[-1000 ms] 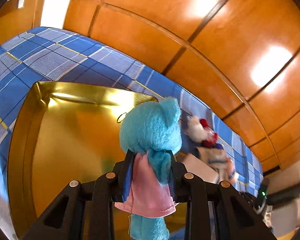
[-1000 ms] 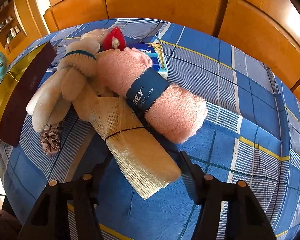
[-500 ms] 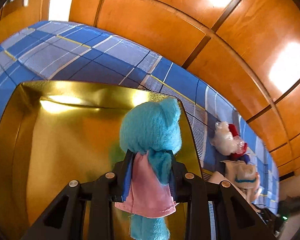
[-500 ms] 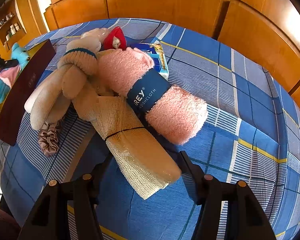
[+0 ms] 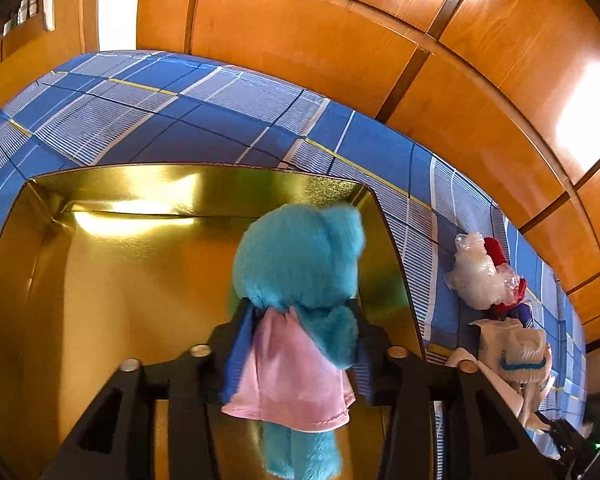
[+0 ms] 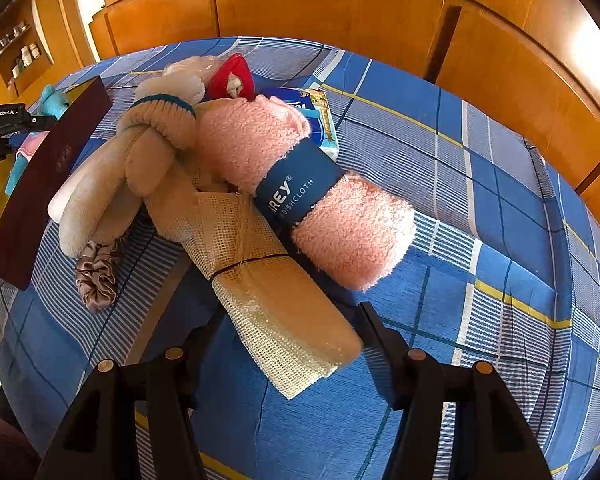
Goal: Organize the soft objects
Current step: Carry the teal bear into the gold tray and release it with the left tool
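The left gripper point(image 5: 300, 344) is now opening over the gold box point(image 5: 100, 280), letting go of the blue teddy point(image 5: 300, 264) it was squeezing a moment ago; the teddy is dropping into the box; the right gripper point(image 6: 288, 344) is waiting open around the cream net roll point(image 6: 276, 296), beside the box.

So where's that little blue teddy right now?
In the left wrist view the teddy sits between the left gripper's opening fingers, over the gold box; the right wrist view shows it at far left.
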### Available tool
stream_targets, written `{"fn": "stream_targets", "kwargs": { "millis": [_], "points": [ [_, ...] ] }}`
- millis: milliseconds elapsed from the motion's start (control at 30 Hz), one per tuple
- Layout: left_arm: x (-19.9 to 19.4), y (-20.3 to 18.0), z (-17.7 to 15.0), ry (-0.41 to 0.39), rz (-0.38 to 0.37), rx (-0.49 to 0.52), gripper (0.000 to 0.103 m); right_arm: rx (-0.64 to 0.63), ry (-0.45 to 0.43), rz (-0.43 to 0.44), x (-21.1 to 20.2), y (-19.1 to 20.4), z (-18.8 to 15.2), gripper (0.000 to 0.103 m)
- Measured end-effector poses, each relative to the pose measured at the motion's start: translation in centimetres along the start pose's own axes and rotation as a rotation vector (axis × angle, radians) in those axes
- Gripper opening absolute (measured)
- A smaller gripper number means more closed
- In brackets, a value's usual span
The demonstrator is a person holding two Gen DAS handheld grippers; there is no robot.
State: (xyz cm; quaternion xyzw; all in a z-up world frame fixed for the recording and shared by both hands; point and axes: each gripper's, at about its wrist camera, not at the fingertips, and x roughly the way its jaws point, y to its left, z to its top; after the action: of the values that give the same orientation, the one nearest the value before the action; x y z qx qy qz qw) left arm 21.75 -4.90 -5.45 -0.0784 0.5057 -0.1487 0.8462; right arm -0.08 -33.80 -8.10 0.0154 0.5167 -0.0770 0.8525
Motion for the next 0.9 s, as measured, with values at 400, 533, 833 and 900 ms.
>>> {"fn": "stream_targets", "kwargs": {
  "millis": [400,533,833,900],
  "points": [
    [-5.0,1.2,-1.5,-0.099,0.101,0.023,0.08,0.002,0.0,-0.003,0.0,0.0,0.1,0.062],
    [-8.5,0.8,-3.8,-0.201,0.194,0.081,0.089,0.012,-0.002,0.003,0.0,-0.2,0.0,0.062],
    [-14.1,0.3,-8.9,-0.348,0.23,0.113,0.095,0.025,-0.023,-0.004,0.0,-0.2,-0.3,0.062],
    [-14.5,0.2,-9.6,-0.352,0.223,0.11,0.097,0.023,-0.03,-0.014,-0.1,0.1,-0.5,0.062]
  ]
}}
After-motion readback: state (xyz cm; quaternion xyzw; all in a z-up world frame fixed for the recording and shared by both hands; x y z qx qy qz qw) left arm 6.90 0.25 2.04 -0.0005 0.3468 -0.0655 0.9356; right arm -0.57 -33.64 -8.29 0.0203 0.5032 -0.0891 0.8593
